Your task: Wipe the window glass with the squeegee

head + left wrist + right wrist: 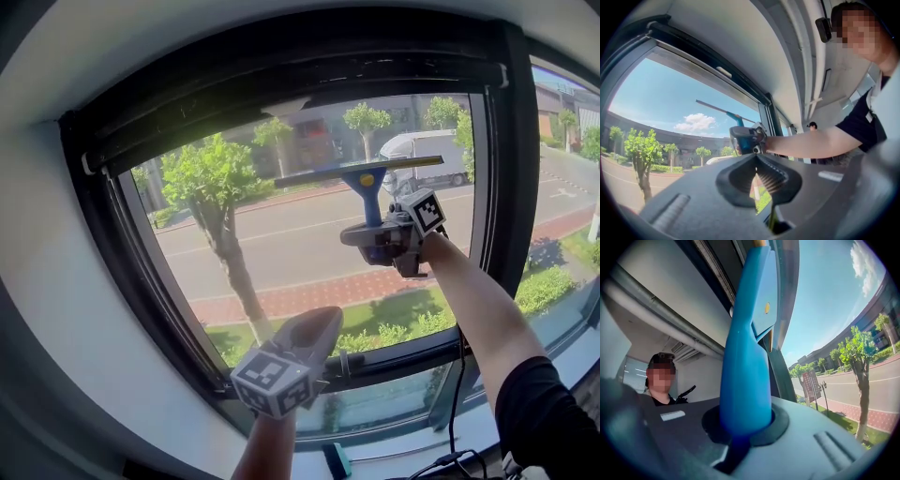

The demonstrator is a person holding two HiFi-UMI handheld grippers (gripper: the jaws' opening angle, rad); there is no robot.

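Note:
A blue-handled squeegee [367,187] stands upright against the window glass [281,234], its blade level near the pane's upper right. My right gripper [380,236] is shut on the squeegee's handle [745,357], which fills the right gripper view. The left gripper [314,330] hovers low by the window's bottom frame, jaws shut with nothing between them. In the left gripper view the jaws of my left gripper [757,176] meet, and the squeegee [736,119] with the right gripper [747,138] shows beyond.
A dark window frame [502,159] borders the glass, with a roller-blind housing [281,80] above. A white sill [394,441] runs below, with a cable [455,412] and a small teal object [336,459]. Outside are trees, a road and a van.

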